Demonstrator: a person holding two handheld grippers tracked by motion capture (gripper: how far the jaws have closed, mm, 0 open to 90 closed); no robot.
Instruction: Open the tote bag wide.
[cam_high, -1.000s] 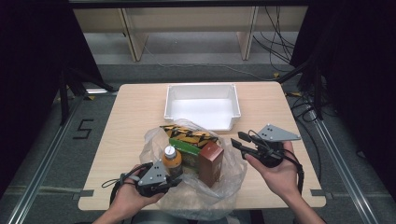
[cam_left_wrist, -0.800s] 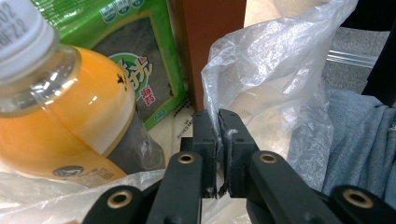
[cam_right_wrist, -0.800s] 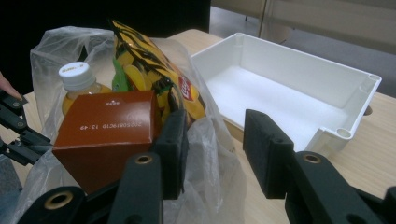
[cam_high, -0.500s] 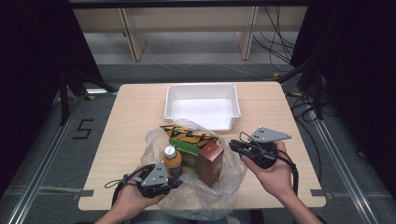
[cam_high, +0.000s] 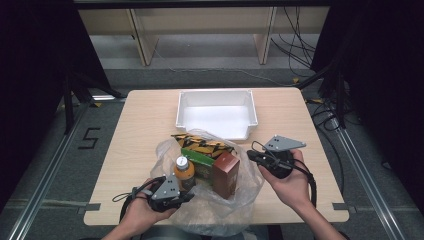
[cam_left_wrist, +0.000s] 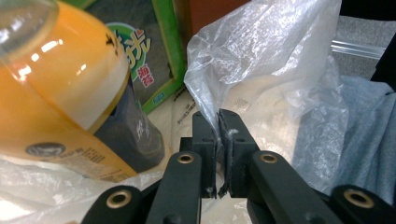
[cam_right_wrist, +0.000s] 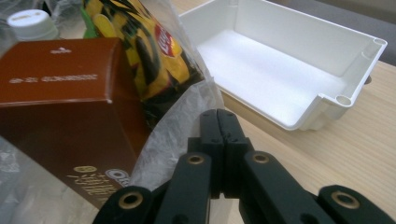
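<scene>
Left hand-held gripper (cam_high: 187, 196) pinches the plastic bag's (cam_high: 220, 215) near-left edge, jaws pressed together on the film. The bag sits at the bench's (cam_high: 145, 125) near middle, holding an orange bottle (cam_high: 184, 171), green box (cam_high: 202, 161), brown box (cam_high: 226, 172) and chip packet (cam_high: 202, 142). Right hand-held gripper (cam_high: 250, 155) has just been closing; it's clamped on the bag's right edge. White tray (cam_high: 217, 95) sits farther back.

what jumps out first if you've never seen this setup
A crumpled clear plastic bag at the table's near edge, stuffed with an orange bottle, a brown box, a green box and a yellow chip bag. The left gripper pinches the bag's rim, and the right gripper, whose jaws have just been closing, is shut at the bag's other side. Behind sits an empty white bin.
</scene>
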